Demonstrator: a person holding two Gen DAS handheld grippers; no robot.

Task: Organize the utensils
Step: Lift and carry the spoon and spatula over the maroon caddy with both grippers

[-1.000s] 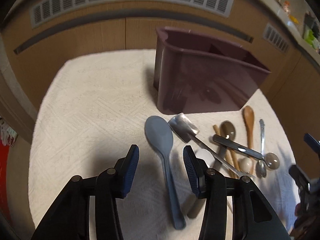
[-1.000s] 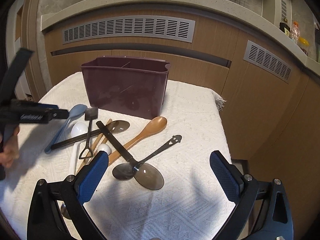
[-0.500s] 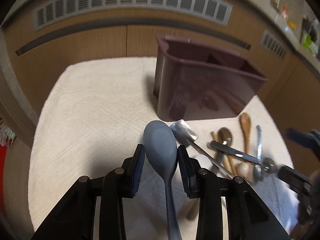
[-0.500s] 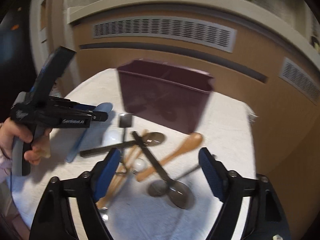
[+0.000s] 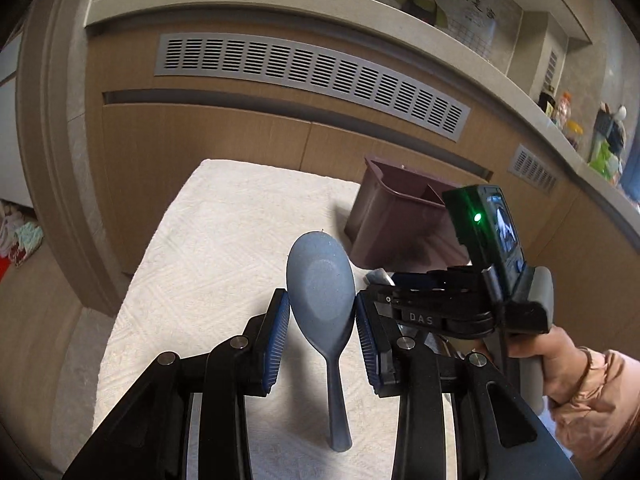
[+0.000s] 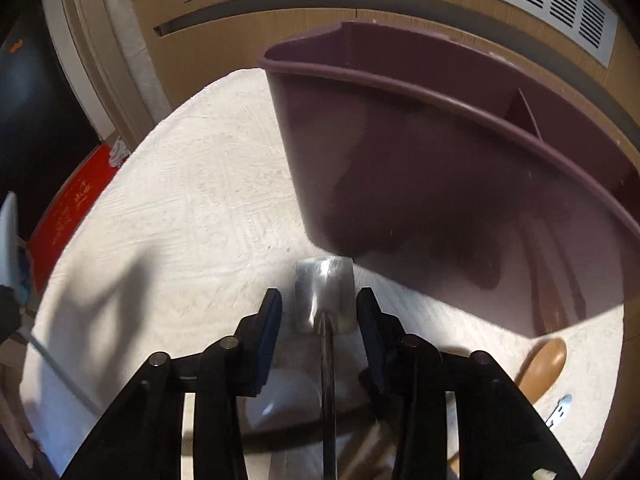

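Maroon plastic, the caddy [image 6: 460,168] on the white cloth [image 5: 208,264] shows no utensil in what is visible of it, so sorting has barely begun. The left gripper [image 5: 322,330] clamps the blue spoon [image 5: 322,292] by its bowl, lifted, bowl far, handle near. The right gripper [image 6: 318,330] straddles the steel spatula [image 6: 324,300] near the caddy, blade far, fingers apart.

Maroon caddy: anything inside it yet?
Nothing visible in the caddy: rim, inner walls and a divider show, but its bottom is hidden. The blue spoon sits in the left gripper, outside it.

Wooden spoon [image 6: 544,364] handle behind hand-held gripper [image 6: 319,316]
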